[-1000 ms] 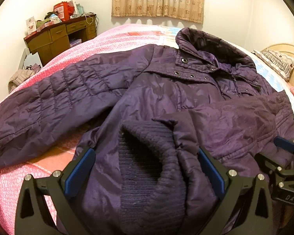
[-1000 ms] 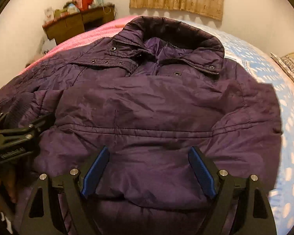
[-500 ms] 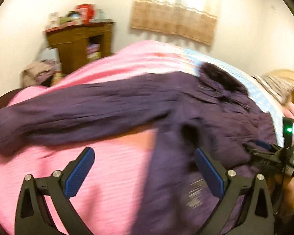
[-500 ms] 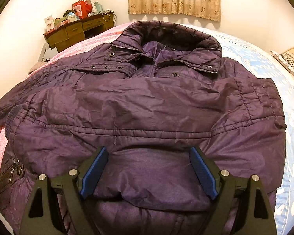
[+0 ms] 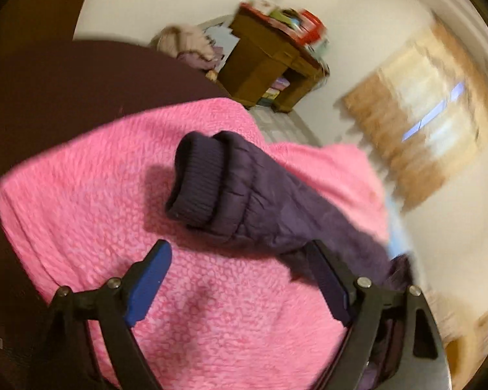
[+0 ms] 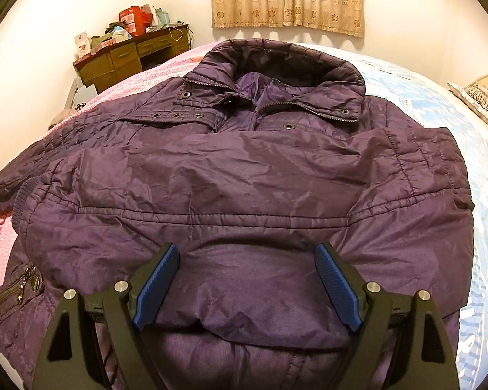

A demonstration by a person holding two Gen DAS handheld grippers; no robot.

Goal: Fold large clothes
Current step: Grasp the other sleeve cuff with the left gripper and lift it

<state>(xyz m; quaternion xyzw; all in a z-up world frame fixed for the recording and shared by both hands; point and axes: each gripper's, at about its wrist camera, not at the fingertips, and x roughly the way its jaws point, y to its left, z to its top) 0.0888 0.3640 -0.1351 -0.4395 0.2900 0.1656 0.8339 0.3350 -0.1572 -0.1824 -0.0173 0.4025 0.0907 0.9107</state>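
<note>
Pink blanket (image 5: 91, 201) lies under the jacket sleeve (image 5: 244, 195), wooden desk (image 5: 266, 65) behind.

Black gripper (image 6: 247, 279) frames, blue ribbed jaws, silver screws.

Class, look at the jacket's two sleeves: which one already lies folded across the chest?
The sleeve crossing the jacket front below the collar; the other sleeve stretches out over the pink blanket.

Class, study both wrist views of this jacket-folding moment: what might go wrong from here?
1. The left gripper is closing short of the sleeve cuff, so it may pinch the pink blanket instead.
2. The right gripper rests open on the folded sleeve; the puffy jacket may spring open.
</note>
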